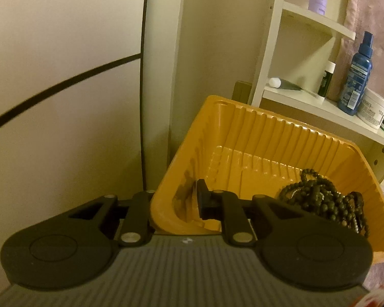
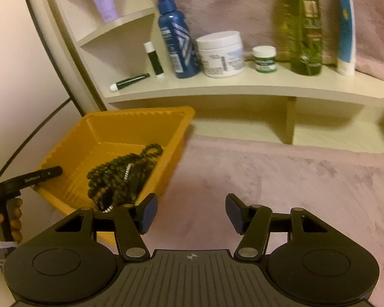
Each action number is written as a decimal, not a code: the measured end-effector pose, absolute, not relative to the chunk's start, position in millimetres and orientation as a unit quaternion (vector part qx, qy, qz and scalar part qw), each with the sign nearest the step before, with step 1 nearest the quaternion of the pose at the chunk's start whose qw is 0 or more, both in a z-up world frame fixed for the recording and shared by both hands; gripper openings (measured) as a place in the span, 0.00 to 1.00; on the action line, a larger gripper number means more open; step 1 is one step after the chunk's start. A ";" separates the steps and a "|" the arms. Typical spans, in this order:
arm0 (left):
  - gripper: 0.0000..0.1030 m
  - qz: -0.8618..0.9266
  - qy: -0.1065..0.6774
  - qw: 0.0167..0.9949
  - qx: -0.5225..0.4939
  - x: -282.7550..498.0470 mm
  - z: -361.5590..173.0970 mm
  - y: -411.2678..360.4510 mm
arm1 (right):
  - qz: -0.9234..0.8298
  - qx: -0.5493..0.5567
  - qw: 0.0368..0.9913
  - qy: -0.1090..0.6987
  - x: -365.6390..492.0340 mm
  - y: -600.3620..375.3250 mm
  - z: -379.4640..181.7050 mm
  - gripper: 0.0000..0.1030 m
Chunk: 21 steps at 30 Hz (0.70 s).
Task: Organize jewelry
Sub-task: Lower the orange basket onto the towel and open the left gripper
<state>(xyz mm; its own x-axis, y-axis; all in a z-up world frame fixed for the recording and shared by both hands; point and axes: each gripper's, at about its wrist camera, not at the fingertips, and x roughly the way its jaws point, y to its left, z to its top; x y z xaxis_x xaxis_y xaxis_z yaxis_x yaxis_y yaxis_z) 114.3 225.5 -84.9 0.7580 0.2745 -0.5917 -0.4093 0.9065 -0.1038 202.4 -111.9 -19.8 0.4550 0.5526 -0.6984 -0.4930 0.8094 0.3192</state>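
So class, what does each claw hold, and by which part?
Left claw grips the ribbed orange plastic tray by its near wall; right claw holds nothing.

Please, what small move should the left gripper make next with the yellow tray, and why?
Probably lower the yellow ribbed plastic tray until it sits flat on the pink fuzzy fabric, then let go. The left gripper clamps the tray's near wall, the tray looks tilted, and the dark bead necklace is heaped on its low side. The right gripper is open and empty.
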 end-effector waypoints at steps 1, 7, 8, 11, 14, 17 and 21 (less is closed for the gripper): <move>0.23 0.182 0.296 0.931 -0.116 115.4 -84.8 225.5 | 0.305 0.035 0.853 0.423 201.3 -114.1 -20.6 0.58; 0.44 0.176 0.300 0.930 -0.119 110.1 -84.3 223.0 | 0.289 0.040 0.857 0.424 191.9 -125.8 -22.7 0.63; 0.46 0.177 0.303 0.929 -0.119 107.0 -83.7 223.4 | 0.288 0.041 0.858 0.424 189.8 -128.2 -22.9 0.63; 0.61 0.188 0.291 0.932 -0.108 98.1 -78.6 222.0 | 0.282 0.047 0.860 0.423 182.3 -135.7 -23.0 0.65; 0.61 0.190 0.285 0.933 -0.108 88.9 -70.7 224.9 | 0.275 0.053 0.861 0.424 176.1 -142.2 -23.0 0.67; 0.62 0.194 0.284 0.933 -0.108 78.1 -60.9 225.5 | 0.267 0.054 0.864 0.424 170.8 -146.1 -21.1 0.67; 0.62 0.194 0.279 0.936 -0.091 64.6 -41.7 214.8 | 0.260 0.055 0.869 0.417 162.9 -150.5 -14.5 0.68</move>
